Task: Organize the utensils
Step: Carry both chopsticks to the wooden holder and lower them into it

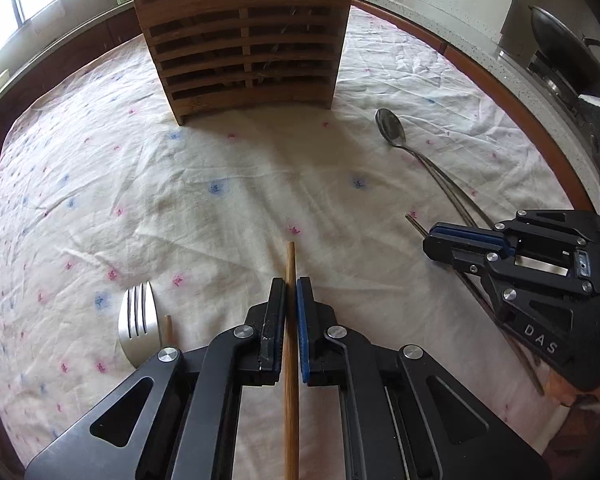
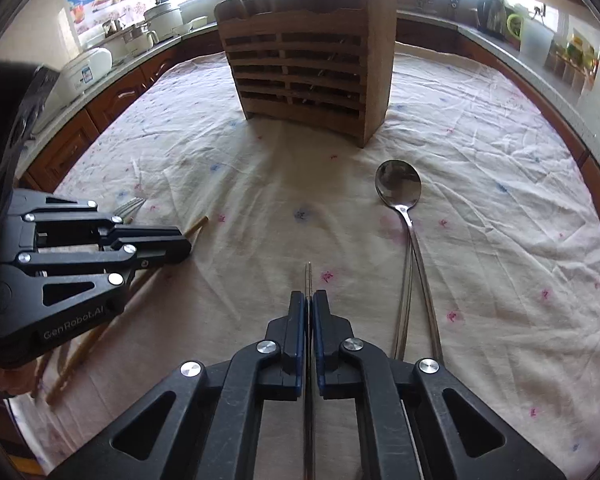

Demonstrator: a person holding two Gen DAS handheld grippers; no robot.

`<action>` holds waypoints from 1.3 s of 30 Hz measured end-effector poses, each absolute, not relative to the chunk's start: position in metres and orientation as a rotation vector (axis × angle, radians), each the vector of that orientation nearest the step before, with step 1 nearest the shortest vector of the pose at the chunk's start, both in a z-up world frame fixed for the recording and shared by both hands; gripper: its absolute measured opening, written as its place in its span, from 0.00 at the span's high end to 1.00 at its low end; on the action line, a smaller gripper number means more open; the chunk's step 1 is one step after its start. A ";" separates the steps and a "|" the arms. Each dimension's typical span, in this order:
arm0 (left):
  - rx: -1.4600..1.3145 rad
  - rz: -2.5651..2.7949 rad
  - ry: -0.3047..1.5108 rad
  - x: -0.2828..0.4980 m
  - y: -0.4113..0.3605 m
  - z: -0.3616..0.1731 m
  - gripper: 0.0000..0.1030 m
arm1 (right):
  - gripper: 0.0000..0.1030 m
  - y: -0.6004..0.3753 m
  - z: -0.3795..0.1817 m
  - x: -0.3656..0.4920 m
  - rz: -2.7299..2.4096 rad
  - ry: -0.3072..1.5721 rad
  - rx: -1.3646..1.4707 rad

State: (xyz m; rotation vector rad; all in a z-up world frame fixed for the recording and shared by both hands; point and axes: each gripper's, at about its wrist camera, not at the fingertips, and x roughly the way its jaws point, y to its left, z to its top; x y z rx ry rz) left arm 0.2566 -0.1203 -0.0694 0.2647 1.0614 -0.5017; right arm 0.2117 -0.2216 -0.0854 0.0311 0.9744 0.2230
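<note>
Already both tools are clenched — the left tool on a thin, stiff, light bamboo chopstick, the right tool on a slim, slippery metal chopstick — low over the wrinkled floral-cloth worktop, before the slatted wooden holder. Mid-shaft grips suit both.

A wrinkled floral tablecloth covers the table. Behind it, a counter holds a rice cooker, pots and a kettle.
</note>
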 end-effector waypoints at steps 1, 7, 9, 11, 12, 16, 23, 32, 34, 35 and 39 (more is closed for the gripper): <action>0.250 -0.507 1.053 0.253 -0.118 -0.065 0.95 | 0.96 -0.226 -0.083 0.210 0.234 0.974 0.066; 0.159 -0.546 0.981 0.231 -0.097 -0.023 0.95 | 0.96 -0.240 -0.054 0.189 0.278 0.909 0.159; 0.127 -0.558 0.948 0.223 -0.088 -0.007 0.95 | 0.96 -0.241 -0.038 0.181 0.293 0.873 0.168; 0.098 -0.567 0.910 0.215 -0.079 0.009 0.95 | 0.96 -0.241 -0.022 0.171 0.303 0.827 0.164; 0.086 -0.566 0.891 0.212 -0.074 0.017 0.95 | 0.96 -0.242 -0.013 0.167 0.304 0.809 0.166; 0.039 -0.565 0.822 0.197 -0.054 0.042 0.95 | 0.96 -0.244 0.016 0.154 0.306 0.733 0.167; -0.040 -0.566 0.737 0.177 -0.030 0.070 0.95 | 0.96 -0.250 0.052 0.132 0.306 0.628 0.176; -0.080 -0.558 0.665 0.170 -0.016 0.089 0.95 | 0.96 -0.254 0.074 0.123 0.301 0.560 0.183; -0.087 -0.559 0.660 0.171 -0.014 0.092 0.95 | 0.96 -0.255 0.077 0.123 0.301 0.550 0.185; -0.091 -0.556 0.656 0.172 -0.013 0.093 0.95 | 0.96 -0.255 0.078 0.123 0.298 0.546 0.185; -0.099 -0.549 0.640 0.173 -0.009 0.099 0.95 | 0.96 -0.257 0.080 0.125 0.297 0.533 0.189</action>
